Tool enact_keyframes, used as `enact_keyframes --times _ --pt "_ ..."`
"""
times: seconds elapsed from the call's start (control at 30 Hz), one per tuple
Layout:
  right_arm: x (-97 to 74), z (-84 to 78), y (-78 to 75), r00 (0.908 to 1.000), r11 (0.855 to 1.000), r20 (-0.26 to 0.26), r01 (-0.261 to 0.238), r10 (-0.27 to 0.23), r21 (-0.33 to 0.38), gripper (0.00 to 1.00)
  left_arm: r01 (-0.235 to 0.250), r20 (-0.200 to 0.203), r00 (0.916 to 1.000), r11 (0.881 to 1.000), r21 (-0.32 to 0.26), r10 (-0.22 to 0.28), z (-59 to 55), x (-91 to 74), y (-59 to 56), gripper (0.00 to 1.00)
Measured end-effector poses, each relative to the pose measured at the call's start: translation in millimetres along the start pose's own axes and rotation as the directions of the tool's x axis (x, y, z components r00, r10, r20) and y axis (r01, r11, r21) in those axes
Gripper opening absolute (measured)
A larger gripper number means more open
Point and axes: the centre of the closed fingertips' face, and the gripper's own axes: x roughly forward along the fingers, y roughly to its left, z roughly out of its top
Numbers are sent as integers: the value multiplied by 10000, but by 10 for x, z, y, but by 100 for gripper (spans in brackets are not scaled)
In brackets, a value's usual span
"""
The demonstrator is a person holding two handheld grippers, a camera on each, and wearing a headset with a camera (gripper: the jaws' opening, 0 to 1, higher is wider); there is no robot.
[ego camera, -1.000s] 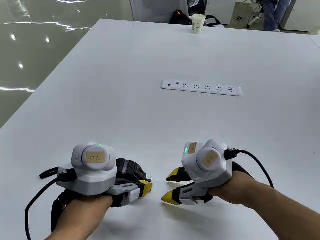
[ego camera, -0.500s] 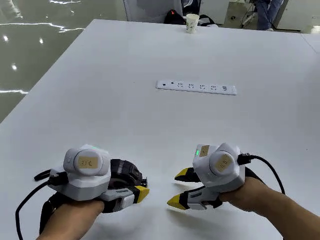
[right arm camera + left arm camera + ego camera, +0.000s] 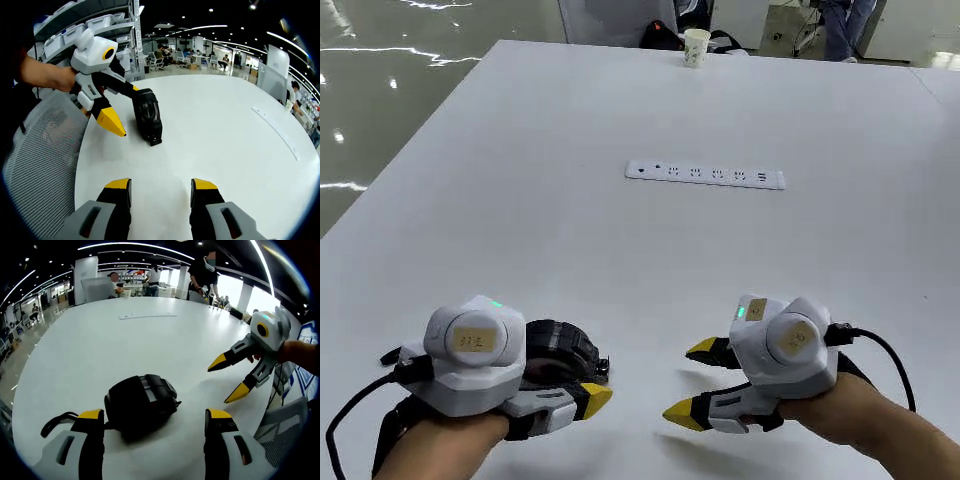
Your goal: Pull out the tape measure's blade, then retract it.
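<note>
- Head view, left side: the left gripper (image 3: 595, 385) is low over the white table (image 3: 570, 230), and its yellow-tipped jaws stand wide apart.
- The black round tape measure (image 3: 555, 350) lies on the table between these jaws. It is closer to one of them and is not clamped.
- The right gripper (image 3: 690, 380) is apart from it to the right. Its jaws are open with nothing between them, and they point toward the tape measure.
- The long white power strip (image 3: 705, 174) lies flat farther back.
- The white paper cup (image 3: 696, 46) stands at the far edge; I cannot tell what is inside.
</note>
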Motion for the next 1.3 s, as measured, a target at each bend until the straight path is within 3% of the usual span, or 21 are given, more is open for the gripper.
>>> enact_keyframes --times 0.53,0.83,1.3 --pt "-193 -72 12 9950 9922 601 732 -795 1007 56 341 433 9984 9991 254 -352 -46 -101 2 84" --pt "-307 -49 67 9857 9877 1278 941 -1100 1249 63 633 715 9951 9957 680 -681 -83 -206 -51 87" --pt "-441 -100 176 9701 9818 1934 1188 -1466 1483 72 994 920 9897 9887 1119 -1099 -148 -304 -89 89"
